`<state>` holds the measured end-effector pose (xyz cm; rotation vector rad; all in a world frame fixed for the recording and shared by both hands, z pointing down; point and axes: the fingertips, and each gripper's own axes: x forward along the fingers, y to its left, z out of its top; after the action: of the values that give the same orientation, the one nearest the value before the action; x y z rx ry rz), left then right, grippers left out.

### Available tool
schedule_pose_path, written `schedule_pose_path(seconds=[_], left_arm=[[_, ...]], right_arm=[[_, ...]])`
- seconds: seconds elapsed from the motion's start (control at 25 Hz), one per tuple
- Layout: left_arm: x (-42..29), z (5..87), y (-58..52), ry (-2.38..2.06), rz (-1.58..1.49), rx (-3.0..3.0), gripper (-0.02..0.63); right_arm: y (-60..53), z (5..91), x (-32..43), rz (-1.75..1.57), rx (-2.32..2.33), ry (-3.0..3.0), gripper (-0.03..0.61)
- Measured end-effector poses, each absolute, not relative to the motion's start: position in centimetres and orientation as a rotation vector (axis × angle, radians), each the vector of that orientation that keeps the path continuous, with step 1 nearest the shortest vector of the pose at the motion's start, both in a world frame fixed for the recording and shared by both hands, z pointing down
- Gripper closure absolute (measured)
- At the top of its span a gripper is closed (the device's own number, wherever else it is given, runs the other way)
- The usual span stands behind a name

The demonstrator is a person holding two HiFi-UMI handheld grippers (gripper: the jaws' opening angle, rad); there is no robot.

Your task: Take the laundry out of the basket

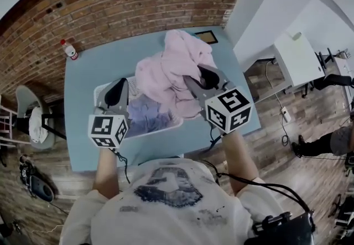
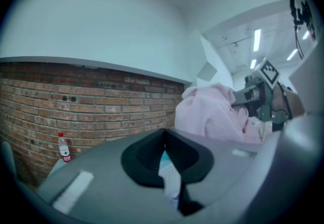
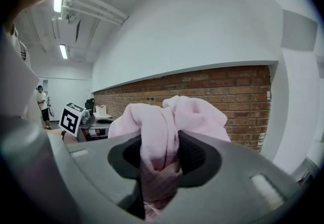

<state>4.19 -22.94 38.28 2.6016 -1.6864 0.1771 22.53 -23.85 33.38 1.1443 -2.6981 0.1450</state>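
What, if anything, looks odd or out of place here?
Nothing looks spilled or broken. The pink garment is bunched up above the basket only because the right tool is clamped on it. The one stray item is a water bottle standing upright at the far corner of the table, away from the basket.

garment (image 1: 166, 72): pale pink | basket (image 1: 97, 93): white | tabletop (image 1: 83, 81): light blue | wall (image 1: 110, 0): red brick | bottle (image 1: 69, 50): clear, red cap

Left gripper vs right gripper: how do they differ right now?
The right gripper is shut on the pink garment; the left gripper has its jaws together with no cloth plainly between them. Right holds its load above the basket; left sits by the basket's left rim. Both point toward the brick wall.
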Motion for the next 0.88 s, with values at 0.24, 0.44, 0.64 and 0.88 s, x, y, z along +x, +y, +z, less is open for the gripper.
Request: schedule_pose_path(seconds=[0.24, 0.44, 0.64, 0.88], left_arm=[[9.2, 39.0, -24.0, -1.657, 0.164, 2.614, 0.622], [12.6, 39.8, -24.8, -1.616, 0.165, 2.629, 0.621], [14.9, 40.1, -25.8, -1.587, 0.173, 2.640, 0.621], [17.2, 41.0, -26.4, -1.550, 0.196, 2.646, 0.623]], right_arm=[[-24.4, 34.2, 27.7, 0.157, 1.179, -2.675, 0.443], [-24.8, 35.0, 31.4, 0.173, 1.225, -2.649, 0.443], [-25.2, 35.4, 34.8, 0.190, 1.285, -2.622, 0.443], [-25.6, 36.6, 37.4, 0.221, 1.329, -2.592, 0.443]])
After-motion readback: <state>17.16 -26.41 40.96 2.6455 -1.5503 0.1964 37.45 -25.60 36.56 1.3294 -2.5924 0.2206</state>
